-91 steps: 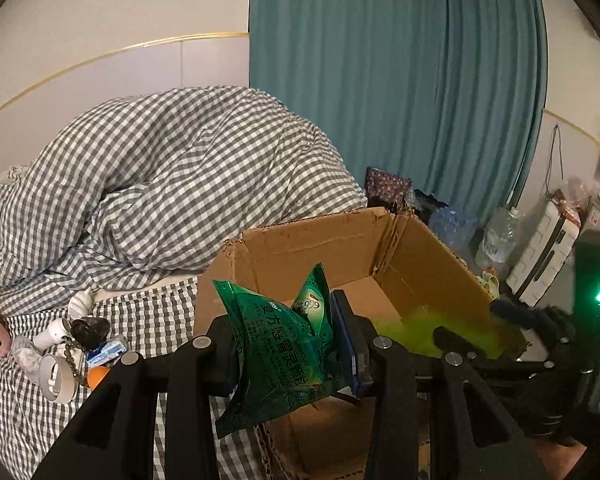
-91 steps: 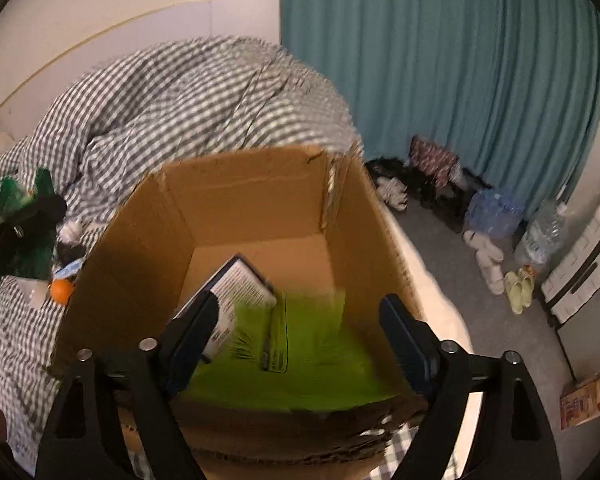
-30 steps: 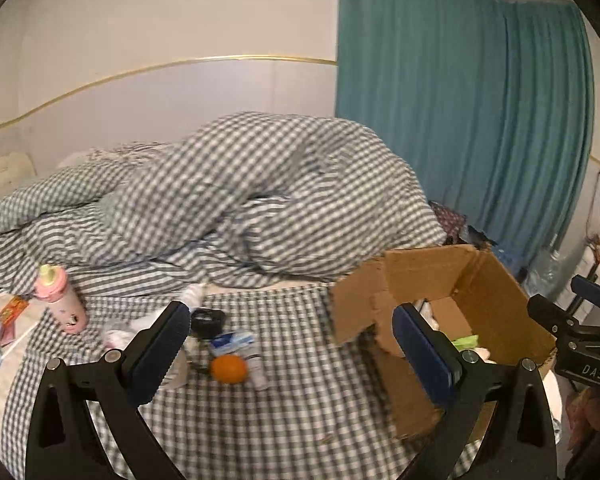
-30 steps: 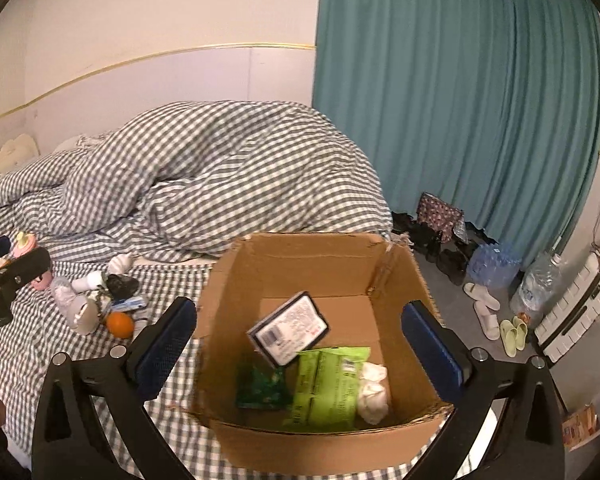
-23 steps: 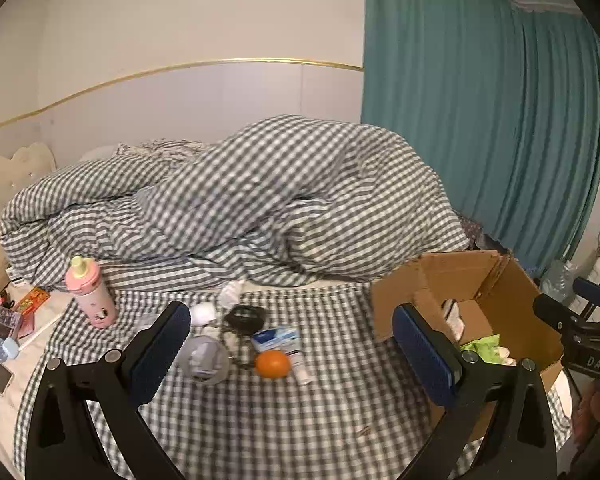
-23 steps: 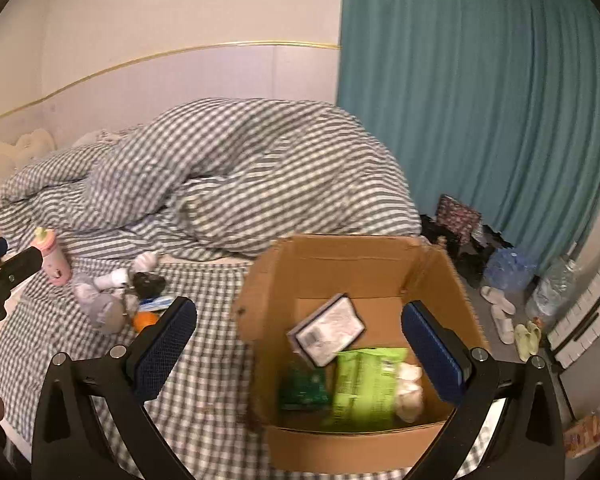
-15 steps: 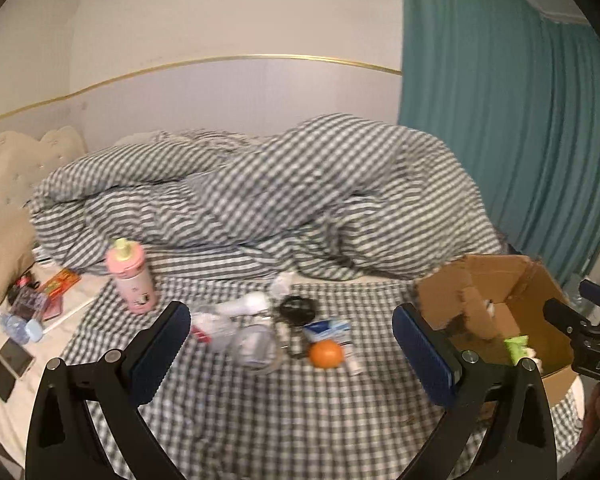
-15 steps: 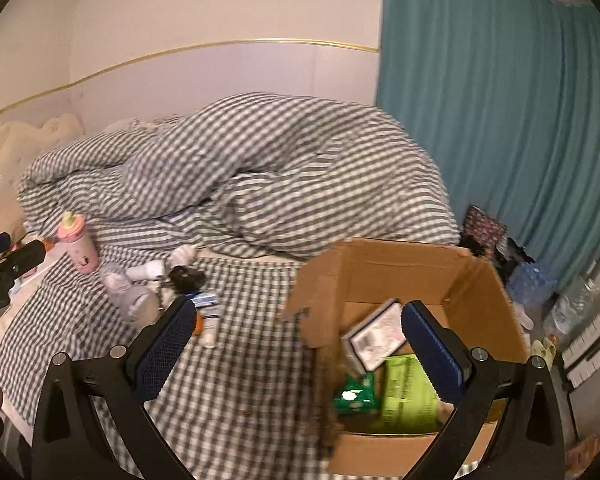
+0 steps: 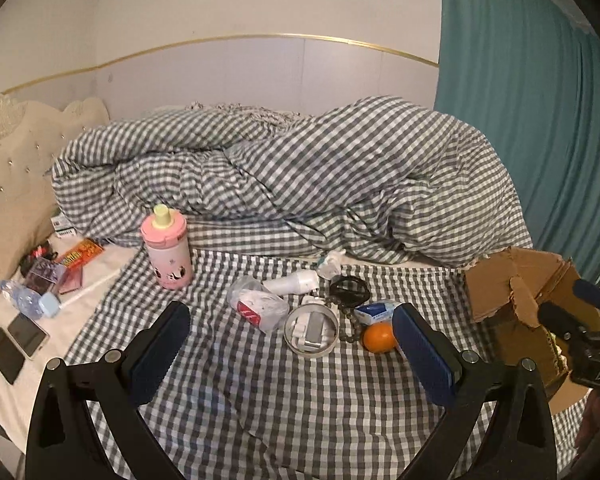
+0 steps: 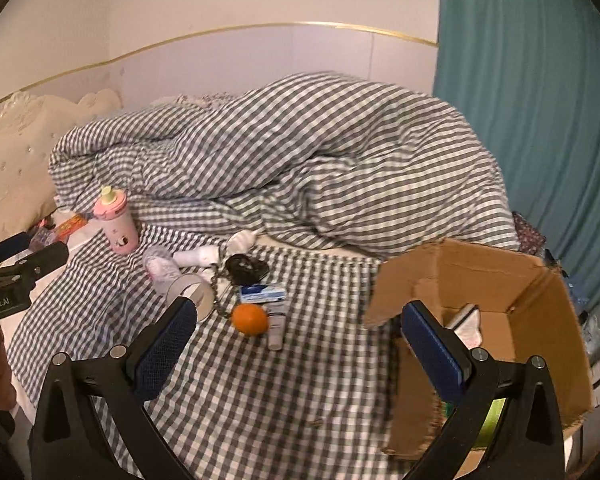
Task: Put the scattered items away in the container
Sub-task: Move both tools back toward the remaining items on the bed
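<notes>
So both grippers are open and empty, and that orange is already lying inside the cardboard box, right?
Not quite. The orange is not in the box; it lies on the checked sheet, apart from the box, as the right wrist view shows. Both the left gripper and the right gripper are open and empty.

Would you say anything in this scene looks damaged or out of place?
Yes: the cardboard box looks battered, its near flap torn and ragged along the edge. An orange lies loose on the checked sheet among scattered toiletries.
</notes>
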`<state>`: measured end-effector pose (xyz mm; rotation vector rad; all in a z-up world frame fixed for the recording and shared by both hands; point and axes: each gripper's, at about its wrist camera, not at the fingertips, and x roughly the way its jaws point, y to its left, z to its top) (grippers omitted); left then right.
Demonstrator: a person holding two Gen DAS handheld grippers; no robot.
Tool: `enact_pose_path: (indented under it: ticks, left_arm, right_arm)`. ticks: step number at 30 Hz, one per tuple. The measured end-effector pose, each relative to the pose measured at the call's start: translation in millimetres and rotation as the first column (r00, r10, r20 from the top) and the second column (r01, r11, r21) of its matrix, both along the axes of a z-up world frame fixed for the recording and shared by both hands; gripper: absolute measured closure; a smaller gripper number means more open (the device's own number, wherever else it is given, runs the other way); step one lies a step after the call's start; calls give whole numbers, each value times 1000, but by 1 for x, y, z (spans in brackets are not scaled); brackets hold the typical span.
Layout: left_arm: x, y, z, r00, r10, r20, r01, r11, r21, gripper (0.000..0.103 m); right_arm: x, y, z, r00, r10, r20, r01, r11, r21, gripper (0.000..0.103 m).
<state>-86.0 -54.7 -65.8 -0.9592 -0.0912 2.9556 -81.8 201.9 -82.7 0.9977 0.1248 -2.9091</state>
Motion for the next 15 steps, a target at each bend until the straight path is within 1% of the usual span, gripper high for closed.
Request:
enact_pose_path:
  ticks: [3,11,15]
  left_arm:
    - [-11,-2,-15,1000,4,30,-4,1000,-20,0]
    - [-47,-7,-64,993,3,119,-1,1000,-18,0]
    - [-65,-5,-87,990,-3,144,4,1000,-9,0]
  right_arm:
    - [-9,-7,-11,1000,19,19,-19,1000,13,0]
    - [-43,-8,-46,996,31,88,-30,1000,-9,0]
    - [-61,-10,-65,991,40,126,-38,999,-18,0]
